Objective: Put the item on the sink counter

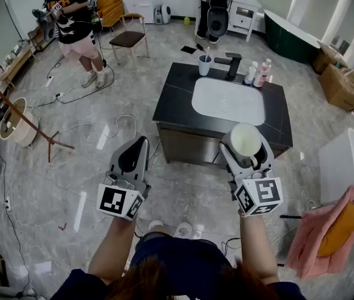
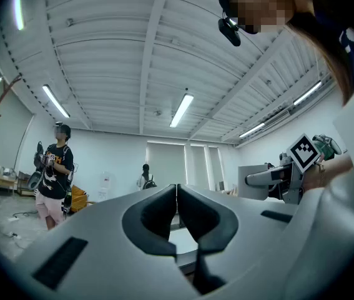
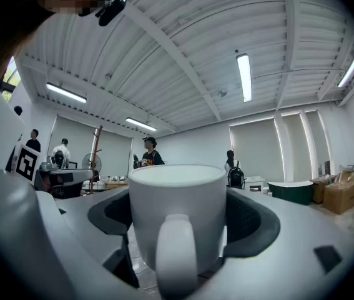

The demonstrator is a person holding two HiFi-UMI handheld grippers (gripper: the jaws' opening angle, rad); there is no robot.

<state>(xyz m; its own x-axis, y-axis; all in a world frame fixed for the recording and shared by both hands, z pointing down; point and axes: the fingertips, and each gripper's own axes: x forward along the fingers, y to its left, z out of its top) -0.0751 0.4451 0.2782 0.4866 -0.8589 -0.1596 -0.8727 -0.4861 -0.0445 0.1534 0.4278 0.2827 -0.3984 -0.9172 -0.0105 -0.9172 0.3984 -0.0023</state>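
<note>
We find the mug [image 3: 177, 212] to be plain white, straight-sided and upright, with a thick loop handle turned back toward the camera on the right gripper [image 3: 177, 220]. That gripper's jaws stand wide apart, and their dark pads press on the mug's sides, one on each. The mug [image 1: 245, 140] is held off the floor in the right gripper [image 1: 246, 146]. From the head view it lies over the front edge of the sink counter [image 1: 177, 99], near the right front corner, and is not set down.

The left gripper [image 2: 177, 195] has its jaws brought together with nothing between them. It is held out over the floor, left of the counter [image 1: 138, 144].

Only the head view shows the mug's round mouth and pale inside from above. It alone also shows the counter's layout: a white basin [image 1: 228, 100], a dark faucet [image 1: 231, 65], a cup [image 1: 205, 65] and two bottles [image 1: 257, 72] along the back edge. Only the right gripper view shows the handle and the grip on the sides. The left gripper view shows no mug, only the right gripper's marker cube [image 2: 304, 150] seen from the side.
</note>
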